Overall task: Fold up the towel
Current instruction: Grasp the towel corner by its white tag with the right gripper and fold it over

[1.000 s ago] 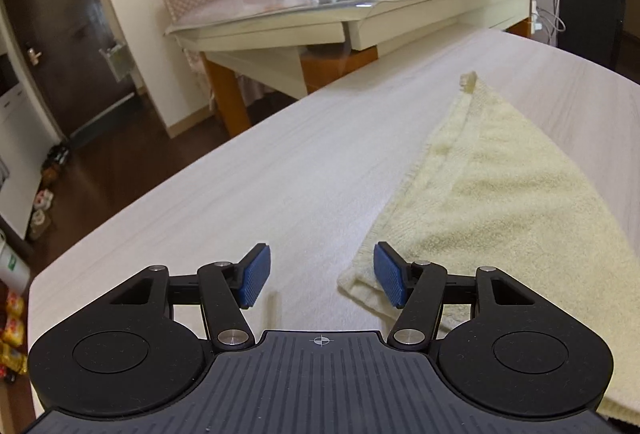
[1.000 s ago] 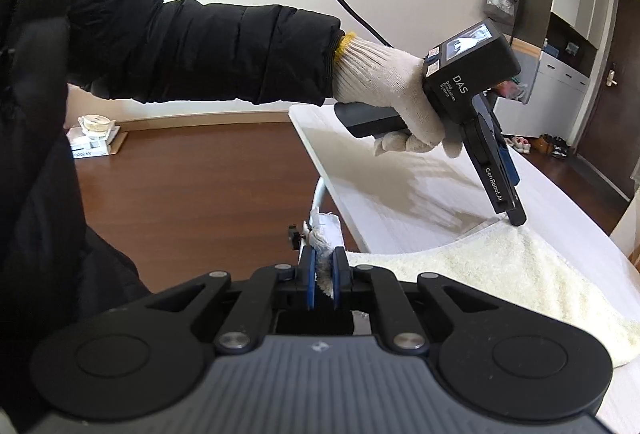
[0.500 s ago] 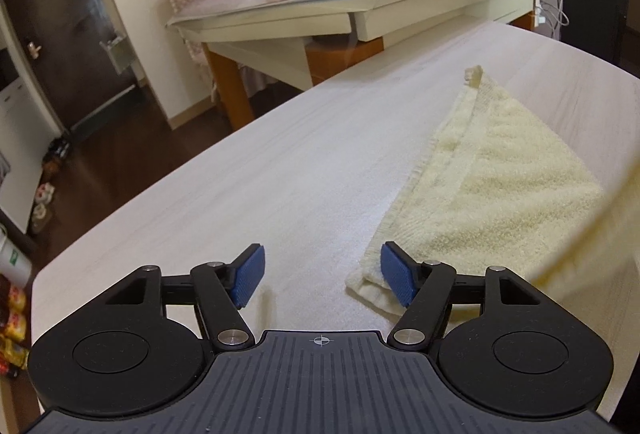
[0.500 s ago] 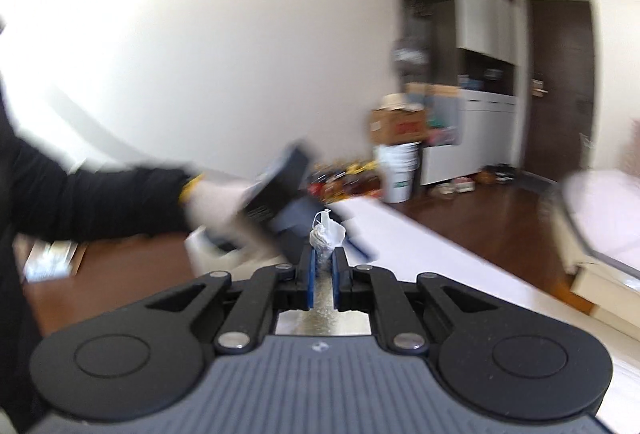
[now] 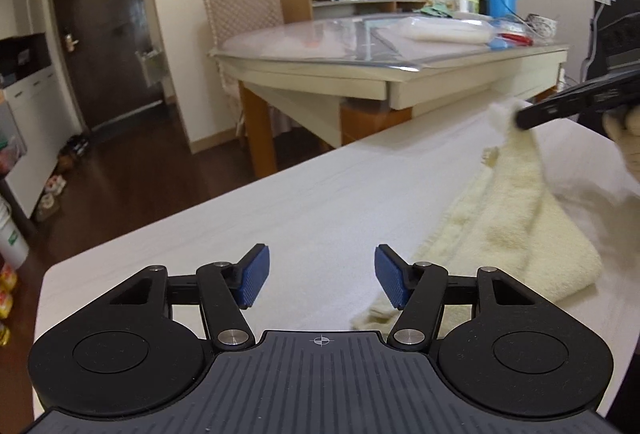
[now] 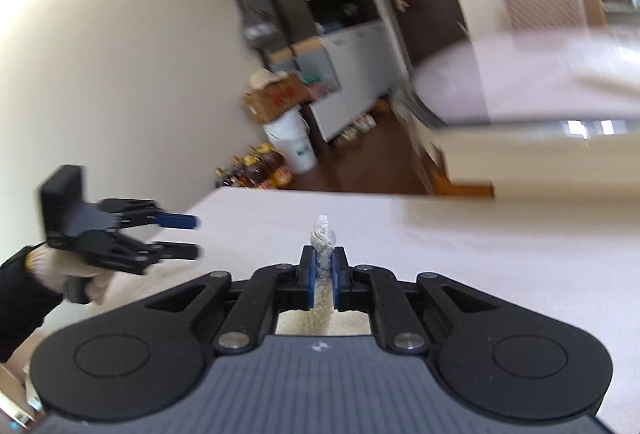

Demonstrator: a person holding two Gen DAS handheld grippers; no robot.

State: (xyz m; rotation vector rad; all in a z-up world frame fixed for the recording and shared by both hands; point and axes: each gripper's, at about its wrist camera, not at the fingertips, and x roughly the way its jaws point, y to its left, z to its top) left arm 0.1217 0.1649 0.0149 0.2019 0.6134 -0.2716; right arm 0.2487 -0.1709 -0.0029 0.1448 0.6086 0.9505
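**Right gripper swings the towel corner across**

Since a second ago the right gripper (image 6: 323,270) has carried its pinched corner of the towel (image 5: 516,218) sideways over the surface (image 5: 280,218), so a raised strip of cloth now hangs from its jaws over the flat part. Those jaws are clamped nearly shut on the corner, a tuft poking out ahead of them; the tight hold keeps the cloth from slipping mid-swing. The left gripper (image 5: 322,280) hovers low, its jaws about half open and closing, with nothing between them. The towel's near corner lies just to the right of its right jaw, likely waiting to be pinned so the fold does not drag the whole cloth.
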